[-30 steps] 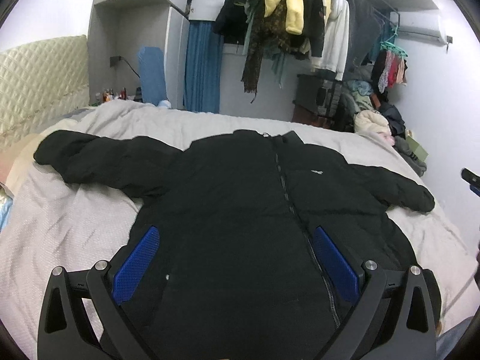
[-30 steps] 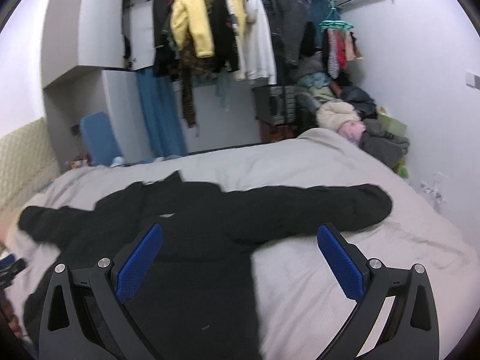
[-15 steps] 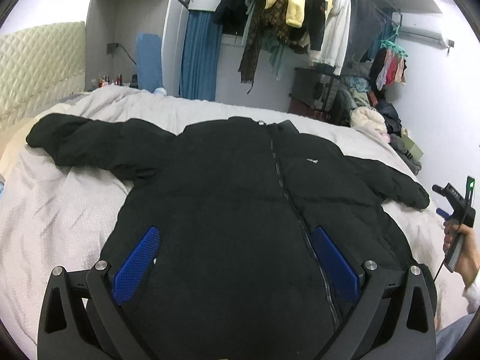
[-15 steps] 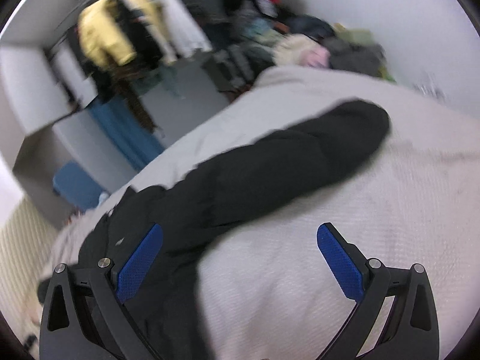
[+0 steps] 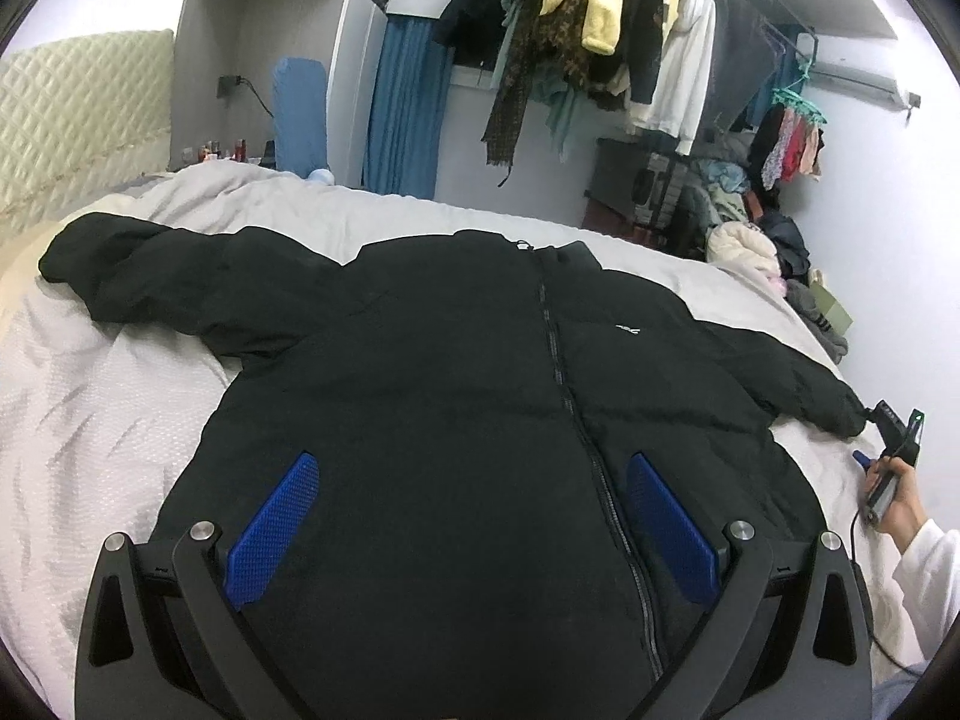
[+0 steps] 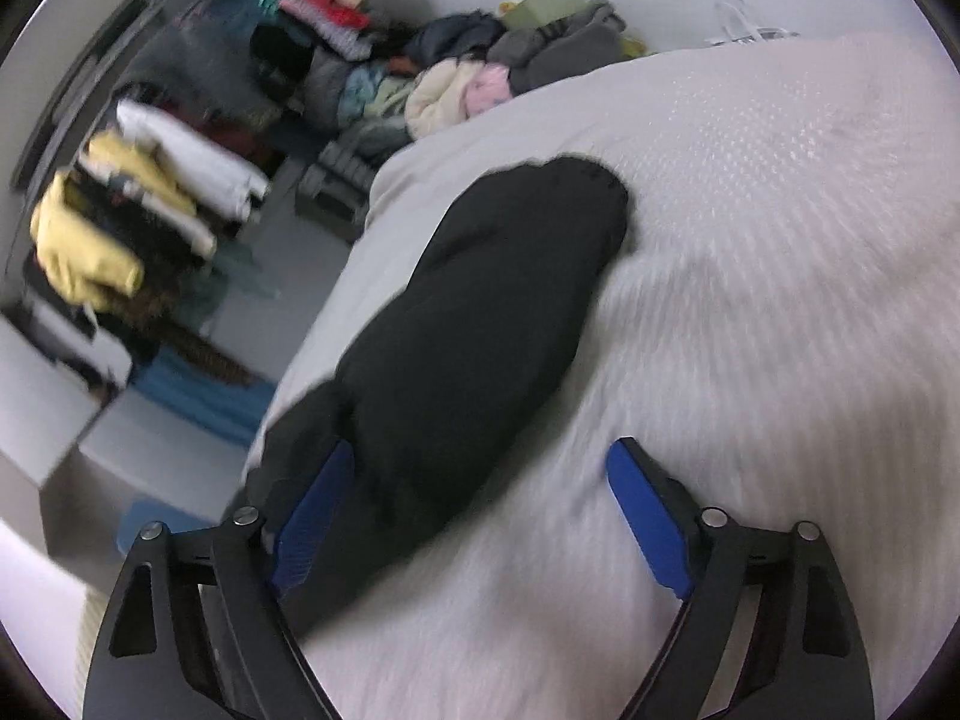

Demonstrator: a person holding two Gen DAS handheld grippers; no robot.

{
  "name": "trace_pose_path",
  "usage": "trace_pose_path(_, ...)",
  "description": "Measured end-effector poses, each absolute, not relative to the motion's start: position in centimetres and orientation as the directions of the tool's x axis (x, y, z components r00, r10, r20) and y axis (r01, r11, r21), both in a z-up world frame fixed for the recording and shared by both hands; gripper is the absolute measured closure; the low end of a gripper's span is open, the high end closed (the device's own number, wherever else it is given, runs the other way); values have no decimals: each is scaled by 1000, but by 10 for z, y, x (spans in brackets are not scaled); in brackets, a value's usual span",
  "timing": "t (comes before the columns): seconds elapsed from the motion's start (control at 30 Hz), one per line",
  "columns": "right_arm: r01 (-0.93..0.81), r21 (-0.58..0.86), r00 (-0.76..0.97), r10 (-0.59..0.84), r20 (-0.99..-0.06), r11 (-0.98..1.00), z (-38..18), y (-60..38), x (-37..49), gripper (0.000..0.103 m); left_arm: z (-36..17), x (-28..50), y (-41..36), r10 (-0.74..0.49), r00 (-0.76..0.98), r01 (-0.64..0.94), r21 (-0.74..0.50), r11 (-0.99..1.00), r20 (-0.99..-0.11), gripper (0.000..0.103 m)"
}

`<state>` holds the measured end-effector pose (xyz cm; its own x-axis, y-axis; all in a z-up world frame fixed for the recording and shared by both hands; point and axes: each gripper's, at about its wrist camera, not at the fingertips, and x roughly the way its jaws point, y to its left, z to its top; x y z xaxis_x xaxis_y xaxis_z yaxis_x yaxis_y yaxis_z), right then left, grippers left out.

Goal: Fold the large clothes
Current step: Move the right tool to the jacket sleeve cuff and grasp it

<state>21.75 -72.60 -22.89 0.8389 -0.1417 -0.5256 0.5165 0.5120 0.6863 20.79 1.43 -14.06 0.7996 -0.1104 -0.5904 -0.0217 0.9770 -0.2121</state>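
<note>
Evidently no fold is made yet: the black jacket (image 5: 456, 396) lies flat, zipped, front up on the bed (image 5: 90, 420), both sleeves spread wide. Every fold remains. The left gripper (image 5: 468, 522) hovers released over the near hem. The right gripper (image 6: 480, 516), rolled sideways, has just been narrowing its jaws, unclenched around the right sleeve (image 6: 480, 330) near its cuff.

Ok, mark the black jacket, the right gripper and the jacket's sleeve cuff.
black jacket (image 5: 456, 396): left wrist view, chest panel.
right gripper (image 6: 480, 516): right wrist view, midway between its fingertips.
sleeve cuff (image 6: 576, 192): right wrist view, sleeve's end.
</note>
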Motion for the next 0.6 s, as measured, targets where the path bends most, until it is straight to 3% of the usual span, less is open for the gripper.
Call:
trace_pose_path(0.2,483,697,867,-180,-464,530,-233,-749,247,23,-151,228,7,-101,776,-69,-243,968,-623,0)
trace_pose_path(0.3,476,705,872,-179,-456,526,-237,-758,258,38,-157,239,3,-110,755,-89,-267,960,-647,0)
trace_pose_path(0.37,483,707,870,-188,-457,518,-240,-765,262,55,-161,246,-1,-91,747,-95,-242,966,-658,0)
trace_pose_path(0.6,534,628,831,-215,-513,566,-230,-769,274,73,-170,252,0,-59,731,-117,-210,971,-680,0)
